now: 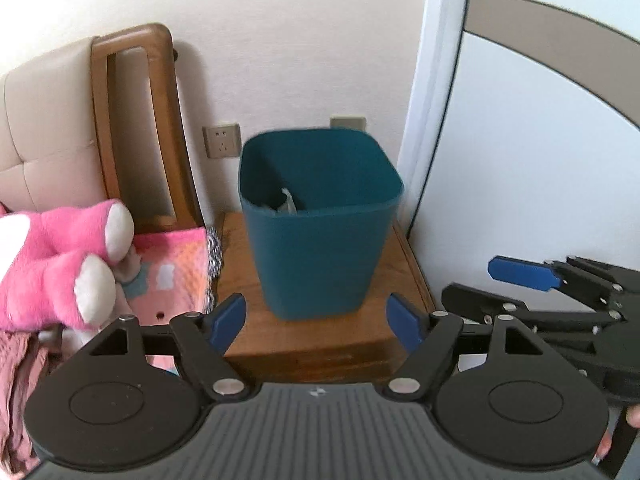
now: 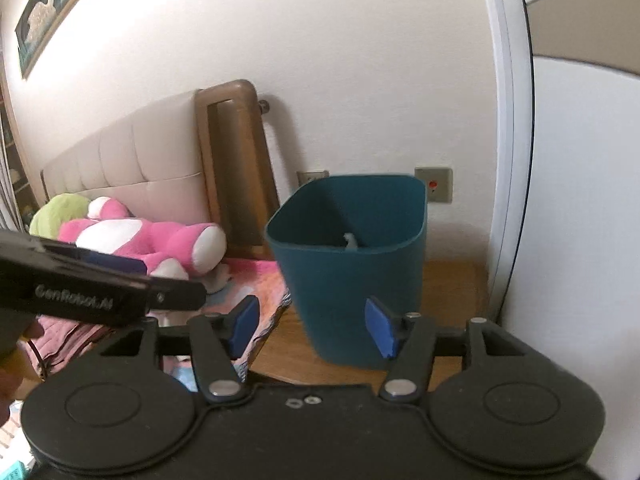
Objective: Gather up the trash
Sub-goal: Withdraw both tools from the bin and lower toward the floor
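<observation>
At the bottom of the left wrist view the left gripper [image 1: 316, 318] stands with its blue pads wide apart and nothing between them; the gap frames the foot of the bin [image 1: 320, 220], but the pads do not touch it. In the right wrist view the right gripper [image 2: 314, 326] is likewise parted and empty, its right pad lying over the bin's lower wall in the picture, with no sign of contact. Each tool shows in the other's camera: the right one at the right edge of the left view, the left one as a black bar across the left middle of the right view, so the two are held side by side, both aimed down at the bin.

The teal bin sits in the centre of both views on a wooden nightstand [image 1: 372, 320], close to the wall, probably parked there to be in reach of the bed. A pale scrap of trash [image 1: 288, 202] pokes up inside it. No loose trash shows elsewhere, so the collecting looks largely done, or the next piece lies out of view.

To the left, a pink plush [image 1: 60, 264] lies on the bed against the headboard [image 1: 48, 128].
</observation>
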The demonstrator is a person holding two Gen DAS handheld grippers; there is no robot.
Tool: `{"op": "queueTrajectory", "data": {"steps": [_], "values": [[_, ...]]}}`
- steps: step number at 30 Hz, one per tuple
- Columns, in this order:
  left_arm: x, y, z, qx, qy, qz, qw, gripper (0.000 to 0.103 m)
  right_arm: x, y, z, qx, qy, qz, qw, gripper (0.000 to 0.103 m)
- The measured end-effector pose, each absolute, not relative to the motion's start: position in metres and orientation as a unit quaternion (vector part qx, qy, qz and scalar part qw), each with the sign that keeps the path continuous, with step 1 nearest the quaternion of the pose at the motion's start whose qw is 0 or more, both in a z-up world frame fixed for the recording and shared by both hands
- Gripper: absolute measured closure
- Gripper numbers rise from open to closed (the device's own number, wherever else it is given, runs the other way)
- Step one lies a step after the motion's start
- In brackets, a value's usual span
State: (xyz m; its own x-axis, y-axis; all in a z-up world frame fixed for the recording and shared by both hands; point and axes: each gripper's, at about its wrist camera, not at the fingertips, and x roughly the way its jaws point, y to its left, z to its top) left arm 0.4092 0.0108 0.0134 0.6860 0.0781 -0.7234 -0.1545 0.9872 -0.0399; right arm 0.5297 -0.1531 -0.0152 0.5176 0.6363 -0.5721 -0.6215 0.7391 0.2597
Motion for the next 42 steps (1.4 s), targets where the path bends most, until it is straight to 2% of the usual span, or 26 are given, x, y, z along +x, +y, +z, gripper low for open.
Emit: {"op": "queueTrajectory", "data": {"steps": [2, 8, 16, 21, 23, 33, 38, 42], "values": [[0.397, 0.009, -0.002, -0.045, 0.393, 0.054, 0.917, 0.022, 0.518, -0.154, -0.027, 0.011, 0.338, 0.359, 0.870, 0.044], [0.364, 0.008, -0.067, -0.045, 0.421, 0.032, 0.906, 0.022, 0.492, -0.158, -0.084, 0.033, 0.372, 0.350, 0.859, 0.039], [0.344, 0.006, -0.181, -0.059, 0.467, 0.011, 0.882, 0.020, 0.464, -0.166, -0.182, 0.039, 0.418, 0.334, 0.844, 0.036], [0.338, 0.000, -0.279, -0.086, 0.503, 0.004, 0.860, 0.009, 0.442, -0.174, -0.271, 0.017, 0.452, 0.333, 0.828, 0.031], [0.333, -0.002, -0.319, -0.097, 0.519, 0.010, 0.849, 0.000, 0.429, -0.176, -0.313, 0.000, 0.475, 0.333, 0.814, 0.030], [0.314, 0.002, -0.553, -0.128, 0.620, 0.069, 0.771, 0.000, 0.321, -0.154, -0.538, -0.118, 0.573, 0.394, 0.709, 0.029], [0.297, -0.001, -0.657, -0.146, 0.663, 0.099, 0.727, 0.000, 0.289, -0.136, -0.622, -0.160, 0.588, 0.423, 0.671, 0.029], [0.284, -0.007, -0.719, -0.143, 0.684, 0.116, 0.706, 0.000, 0.258, -0.116, -0.674, -0.242, 0.563, 0.468, 0.637, 0.030]]}}
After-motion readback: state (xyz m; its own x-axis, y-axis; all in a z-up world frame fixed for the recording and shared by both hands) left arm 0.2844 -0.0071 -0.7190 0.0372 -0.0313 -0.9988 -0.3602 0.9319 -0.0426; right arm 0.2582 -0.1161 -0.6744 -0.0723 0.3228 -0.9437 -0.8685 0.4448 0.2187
